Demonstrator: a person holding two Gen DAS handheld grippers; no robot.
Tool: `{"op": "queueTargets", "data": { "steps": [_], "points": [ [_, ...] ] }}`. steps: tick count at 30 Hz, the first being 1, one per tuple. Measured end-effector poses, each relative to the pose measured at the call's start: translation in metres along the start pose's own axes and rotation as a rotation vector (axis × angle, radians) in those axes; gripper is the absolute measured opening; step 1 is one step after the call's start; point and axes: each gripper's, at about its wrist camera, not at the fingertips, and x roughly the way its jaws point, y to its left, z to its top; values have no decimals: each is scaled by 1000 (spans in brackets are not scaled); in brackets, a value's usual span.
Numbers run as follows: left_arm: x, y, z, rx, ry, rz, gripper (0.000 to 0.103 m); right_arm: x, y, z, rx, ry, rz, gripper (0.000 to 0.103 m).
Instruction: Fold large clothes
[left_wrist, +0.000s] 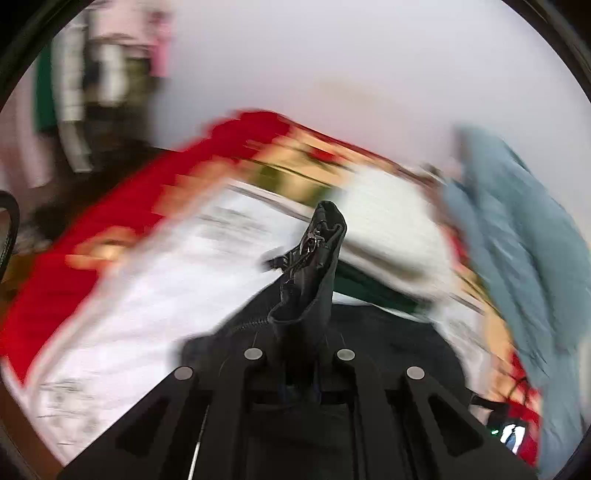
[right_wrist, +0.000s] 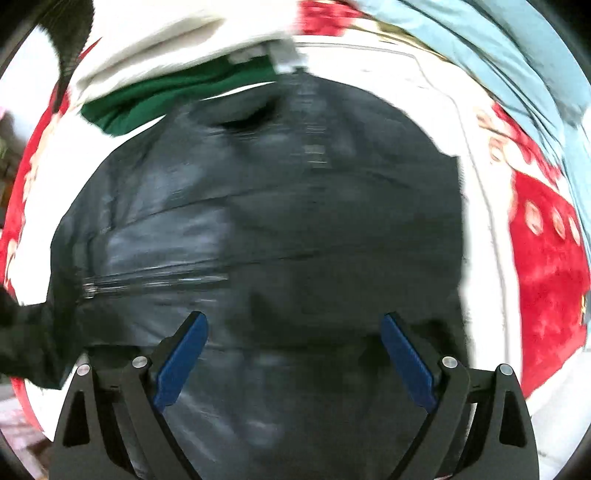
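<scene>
Your jacket (right_wrist: 280, 221) lies on the bed (right_wrist: 546, 280); behind it sit folded clothes (right_wrist: 177, 92), with another garment (right_wrist: 491, 51) to their right.

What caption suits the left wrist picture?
Left gripper shut on a black jacket's zipped edge, lifted above a red-and-white blanket.

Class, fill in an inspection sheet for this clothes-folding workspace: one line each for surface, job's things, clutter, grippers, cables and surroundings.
Surface: white sheet over a red patterned blanket, blurred.
Job's things: black jacket spread flat, zip visible; one zipped edge lifted by the left gripper.
Clutter: green garment and cream garment beyond the jacket; light blue cloth to the right.
Grippers: left gripper shut on a jacket edge; right gripper open above the jacket, blue pads apart, holding nothing.
Cables: dark cord at the left view's edge, too blurred to identify.
Surroundings: pale wall; blurred hanging items at upper left.
</scene>
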Motion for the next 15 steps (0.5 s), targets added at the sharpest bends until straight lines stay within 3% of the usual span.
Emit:
{"op": "queueTargets", "data": {
  "steps": [2, 6, 8, 11, 14, 15],
  "points": [
    [25, -60, -20, 38, 55, -97, 6, -2, -36, -3, 30, 8, -19, 96],
    [70, -150, -61, 108, 188, -208, 6, 6, -119, -10, 104, 44, -85, 96],
    [96, -189, -83, 178, 305, -227, 6, 14, -157, -16, 135, 71, -128, 96],
    [126, -221, -119, 267, 414, -184, 7, 20, -193, -19, 143, 76, -181, 96],
    [137, -226, -139, 265, 468, -158, 18, 24, -226, -24, 208, 95, -151, 96],
    [136, -223, -140, 249, 475, -172, 35, 25, -233, -25, 221, 99, -139, 96]
  ]
}}
